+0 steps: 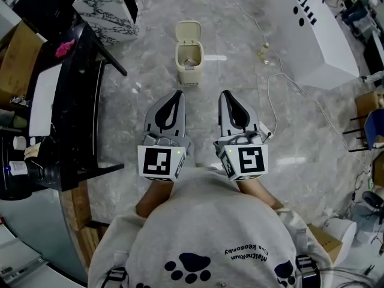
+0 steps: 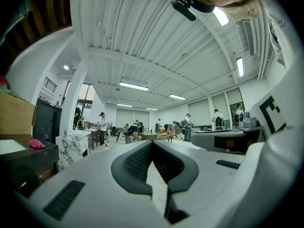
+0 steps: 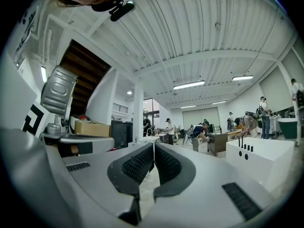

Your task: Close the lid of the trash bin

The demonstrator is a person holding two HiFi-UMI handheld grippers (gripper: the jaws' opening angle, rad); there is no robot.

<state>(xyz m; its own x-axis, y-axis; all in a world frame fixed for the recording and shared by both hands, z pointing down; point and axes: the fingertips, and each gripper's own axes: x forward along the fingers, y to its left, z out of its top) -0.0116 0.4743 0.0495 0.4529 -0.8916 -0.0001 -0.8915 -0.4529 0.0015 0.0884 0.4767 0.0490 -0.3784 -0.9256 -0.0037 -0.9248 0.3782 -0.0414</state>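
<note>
A small cream trash bin (image 1: pixel 189 60) stands on the grey marble floor ahead of me, its lid (image 1: pixel 188 31) swung up and back, open. Both grippers are held level side by side, well short of the bin. My left gripper (image 1: pixel 179 93) is shut with nothing in it, tips touching (image 2: pixel 152 143). My right gripper (image 1: pixel 224 93) is shut and empty too (image 3: pixel 154 144). The bin does not show in either gripper view; both look out across a large workshop hall.
A black table (image 1: pixel 78 107) with a pink object (image 1: pixel 65 47) stands at the left, a marbled box (image 1: pixel 107 6) behind it. A white slanted cabinet (image 1: pixel 315 29) is at the right, with a white cable (image 1: pixel 282 101) trailing over the floor. People work far off (image 2: pixel 128 129).
</note>
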